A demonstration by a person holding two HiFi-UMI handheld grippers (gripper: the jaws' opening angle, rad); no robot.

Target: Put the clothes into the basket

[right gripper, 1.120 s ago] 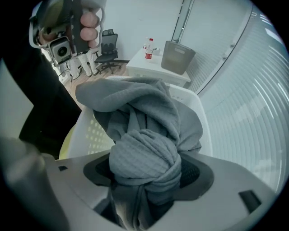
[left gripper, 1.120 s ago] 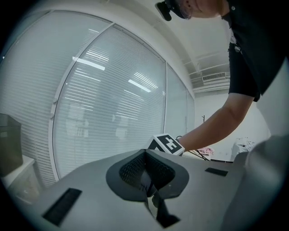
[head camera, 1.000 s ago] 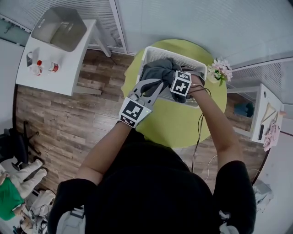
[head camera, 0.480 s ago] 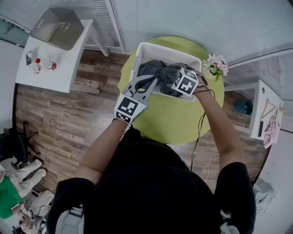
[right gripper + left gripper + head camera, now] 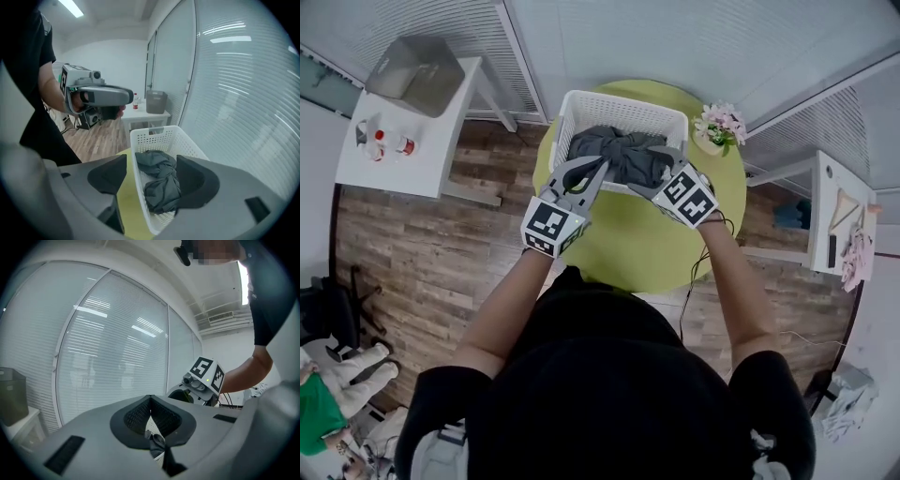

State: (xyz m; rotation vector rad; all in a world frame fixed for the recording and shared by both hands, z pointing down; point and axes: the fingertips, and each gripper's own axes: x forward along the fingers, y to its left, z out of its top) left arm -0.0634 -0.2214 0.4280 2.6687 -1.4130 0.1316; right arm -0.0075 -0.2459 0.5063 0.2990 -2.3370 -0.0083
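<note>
A white plastic basket (image 5: pixel 581 108) (image 5: pixel 157 136) stands at the far side of a round yellow-green table (image 5: pixel 642 239). Crumpled dark grey clothes (image 5: pixel 619 152) (image 5: pixel 161 180) lie inside it. My right gripper (image 5: pixel 654 174) (image 5: pixel 152 177) hovers open above the basket's near right rim, tilted down at the clothes; its jaws have just been closing a little, with nothing between the pads. My left gripper (image 5: pixel 598 167) (image 5: pixel 150 401) is held about level over the near left rim, its tips touching, shut. Through the gap below its tips, a bit of grey cloth shows.
A small pot of pink flowers (image 5: pixel 714 127) sits on the table right of the basket. A white side table (image 5: pixel 412 150) with a grey bin (image 5: pixel 417 70) and small bottles stands to the left. White shelving (image 5: pixel 830 216) is at the right. Window blinds lie behind.
The right gripper has lifted up out of the basket and drawn back to its near rim, leaving the clothes inside. The left gripper has pulled back a little to the left rim.
</note>
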